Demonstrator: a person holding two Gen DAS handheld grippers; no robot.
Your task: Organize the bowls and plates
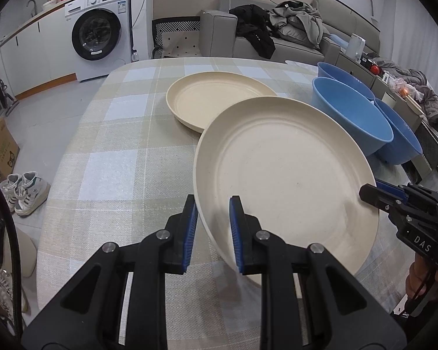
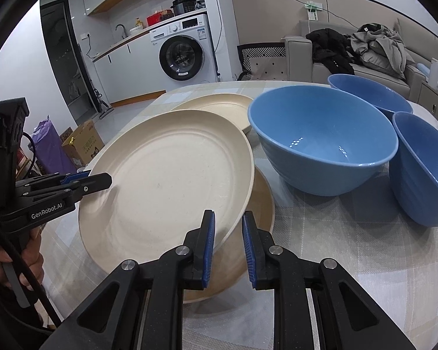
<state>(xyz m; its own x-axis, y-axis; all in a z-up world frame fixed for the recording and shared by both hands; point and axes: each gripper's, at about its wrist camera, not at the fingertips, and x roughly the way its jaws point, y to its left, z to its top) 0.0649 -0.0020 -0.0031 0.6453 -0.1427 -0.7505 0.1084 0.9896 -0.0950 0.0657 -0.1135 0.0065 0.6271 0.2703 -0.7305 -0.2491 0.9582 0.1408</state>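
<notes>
Left claw (image 1: 211, 227) and right claw (image 2: 228, 243) angled down, both clamped on rim of tilted plate (image 1: 286, 175), second plate (image 2: 245, 245) underneath on table (image 1: 102, 157), blue bowls (image 2: 321, 137) close by on right.

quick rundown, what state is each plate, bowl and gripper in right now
held plate: lifted, tilted, gripped at both rims
plate beneath: flat on table
far plate: flat on table, empty
three blue bowls: upright, empty, unstacked
left gripper: shut on held plate
right gripper: shut on held plate
</notes>
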